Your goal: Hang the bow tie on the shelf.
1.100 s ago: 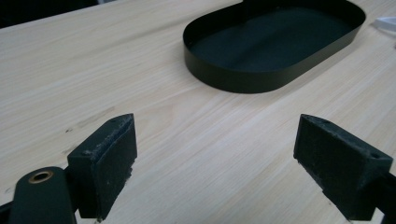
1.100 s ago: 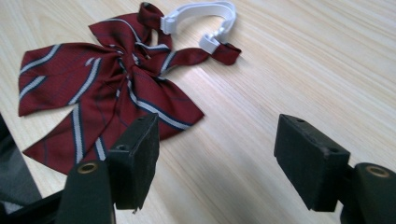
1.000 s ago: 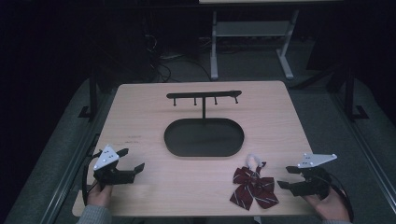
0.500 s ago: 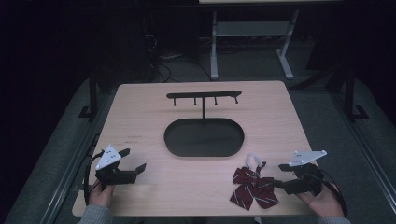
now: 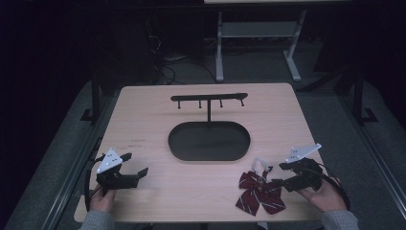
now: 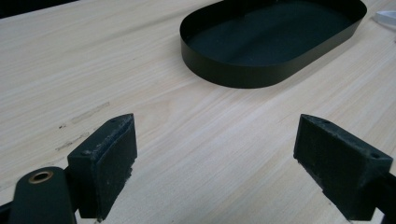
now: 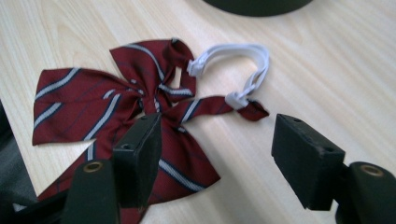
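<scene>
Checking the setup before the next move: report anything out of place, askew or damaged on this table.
The bow tie lies crumpled flat on the table near the right gripper, its white strap looped loose, while the stand's hook bar hangs bare. Faint scuff marks show on the wood. No damage that I can see.

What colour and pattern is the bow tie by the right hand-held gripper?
The bow tie is dark red with pale grey diagonal stripes; the right gripper view shows it best.

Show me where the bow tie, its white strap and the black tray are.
bow tie [image 7: 93, 100]: right gripper view, on its striped left wing.
white strap [image 7: 259, 63]: right gripper view, on the loop's right bend.
black tray [image 5: 209, 141]: high view, on its floor.
</scene>
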The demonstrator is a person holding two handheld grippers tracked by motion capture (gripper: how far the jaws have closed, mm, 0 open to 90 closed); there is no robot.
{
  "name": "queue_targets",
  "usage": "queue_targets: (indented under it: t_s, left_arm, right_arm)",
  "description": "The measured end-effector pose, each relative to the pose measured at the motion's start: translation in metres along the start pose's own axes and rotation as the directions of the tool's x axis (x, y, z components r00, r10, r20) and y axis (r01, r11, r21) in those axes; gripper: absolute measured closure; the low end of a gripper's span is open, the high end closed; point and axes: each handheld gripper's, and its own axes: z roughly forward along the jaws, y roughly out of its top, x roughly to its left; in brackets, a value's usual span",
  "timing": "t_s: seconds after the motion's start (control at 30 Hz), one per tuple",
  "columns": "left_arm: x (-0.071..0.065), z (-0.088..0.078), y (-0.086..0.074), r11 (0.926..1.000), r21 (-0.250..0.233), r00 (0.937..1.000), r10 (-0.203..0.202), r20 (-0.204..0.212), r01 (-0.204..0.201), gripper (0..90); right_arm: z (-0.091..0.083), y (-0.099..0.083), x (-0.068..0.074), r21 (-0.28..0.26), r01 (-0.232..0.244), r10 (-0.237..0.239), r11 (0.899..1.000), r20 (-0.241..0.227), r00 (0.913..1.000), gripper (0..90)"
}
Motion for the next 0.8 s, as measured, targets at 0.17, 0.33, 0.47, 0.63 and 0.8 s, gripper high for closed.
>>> queue_targets:
  t_s: [0.17, 0.33, 0.47, 0.63, 0.8]
  left_arm:
    - [-0.002, 0.000, 0.001, 0.9999, 0.000, 0.9998, 0.016, 0.010, -0.016, 13.0]
    - [-0.002, 0.001, 0.002, 0.9997, -0.002, 0.9997, 0.025, -0.001, -0.025, 13.0]
    - [-0.001, 0.001, 0.003, 0.9997, -0.004, 0.9997, 0.025, -0.004, -0.026, 13.0]
    - [0.000, 0.002, 0.002, 0.9997, 0.009, 0.9997, 0.022, 0.005, -0.022, 13.0]
    - [0.000, 0.002, 0.002, 0.9999, 0.007, 0.9999, 0.014, -0.005, -0.014, 13.0]
  right_arm:
    - [-0.005, 0.016, -0.001, 0.022, 0.040, -0.040, 0.999, 0.008, 0.9992, 36.5]
    - [-0.002, 0.026, -0.004, 0.039, 0.046, -0.046, 0.998, -0.003, 0.9989, 37.3]
    - [0.007, 0.036, -0.009, 0.053, 0.040, -0.039, 0.998, -0.015, 0.9991, 38.7]
    - [0.017, 0.048, -0.010, 0.094, 0.060, -0.059, 0.994, -0.011, 0.9982, 42.2]
    - [0.028, 0.063, -0.019, 0.134, 0.082, -0.080, 0.988, -0.016, 0.9966, 44.4]
